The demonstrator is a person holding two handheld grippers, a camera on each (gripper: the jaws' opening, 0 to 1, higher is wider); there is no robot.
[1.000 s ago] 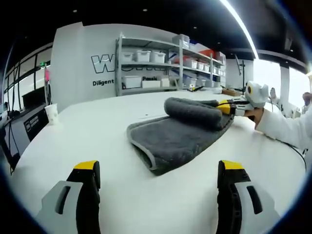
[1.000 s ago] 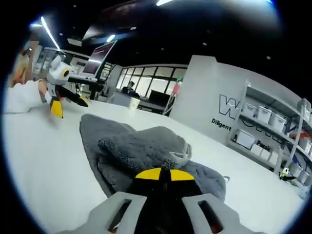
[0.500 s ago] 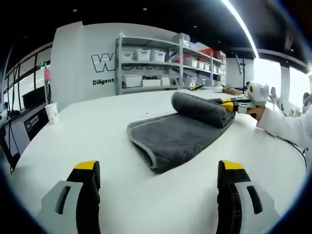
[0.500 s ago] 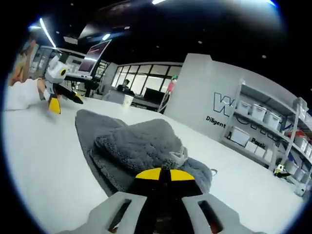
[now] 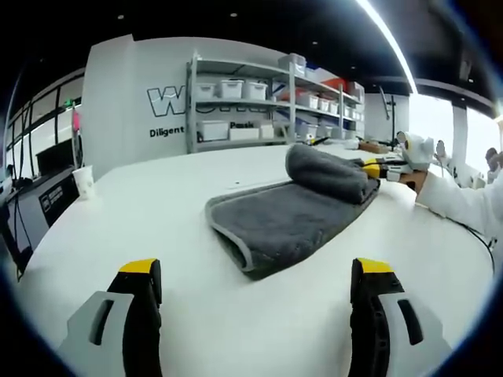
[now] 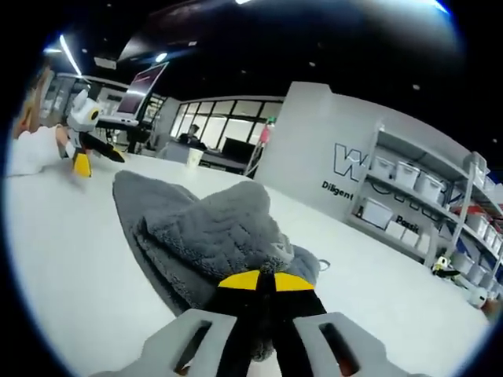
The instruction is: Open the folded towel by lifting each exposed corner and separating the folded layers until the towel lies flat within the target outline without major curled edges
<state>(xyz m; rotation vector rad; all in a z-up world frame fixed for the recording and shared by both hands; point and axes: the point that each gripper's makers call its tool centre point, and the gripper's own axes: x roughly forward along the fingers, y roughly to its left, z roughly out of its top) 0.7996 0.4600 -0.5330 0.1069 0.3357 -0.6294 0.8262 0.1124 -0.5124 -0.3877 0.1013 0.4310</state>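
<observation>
My right gripper [image 6: 259,281] is pinched tight on the towel [image 5: 287,216], raising a fold

Towel sits mid white table [image 5: 157,212], far layer rolled up toward the right gripper; my left gripper [image 5: 255,275] has its jaws spread wide, nothing held, well short of the towel

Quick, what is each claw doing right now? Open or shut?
Left claw: open, holding nothing, low over the white table.
Right claw: shut on a raised fold of the gray towel.
</observation>
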